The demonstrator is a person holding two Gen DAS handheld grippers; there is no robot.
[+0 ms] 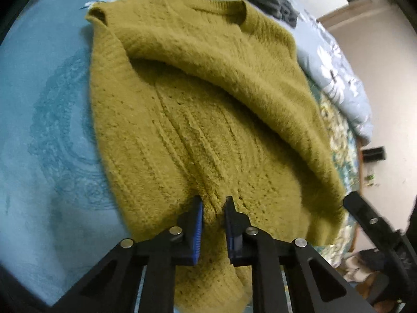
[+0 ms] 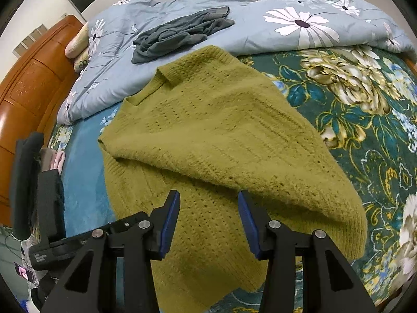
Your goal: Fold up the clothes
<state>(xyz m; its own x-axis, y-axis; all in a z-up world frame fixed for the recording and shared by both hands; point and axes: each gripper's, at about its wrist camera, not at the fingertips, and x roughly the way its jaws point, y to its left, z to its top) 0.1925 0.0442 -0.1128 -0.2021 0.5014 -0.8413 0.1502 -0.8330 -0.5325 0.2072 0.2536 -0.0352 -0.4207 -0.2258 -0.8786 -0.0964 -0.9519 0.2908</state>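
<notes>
A mustard-yellow knit sweater [image 1: 208, 104] lies on the bed, neck end far from me, with one side folded diagonally across its body. My left gripper [image 1: 213, 203] is at the near hem, its blue-padded fingers [image 1: 199, 224] close together with a bunched ridge of knit pinched between them. The right wrist view shows the same sweater [image 2: 221, 130] with the folded flap on top. My right gripper [image 2: 208, 200] hovers open over the near edge of that flap, nothing between its fingers. One right finger [image 1: 365, 214] shows at the sweater's right corner.
The sweater rests on a teal floral bedspread [image 2: 365, 143]. Beyond it are a rumpled light-blue daisy quilt [image 2: 260, 26] with a dark grey garment [image 2: 182, 31] on it, a pillow [image 2: 78, 41] and a wooden headboard [image 2: 31, 91]. A hand [image 2: 56, 161] holds the left tool.
</notes>
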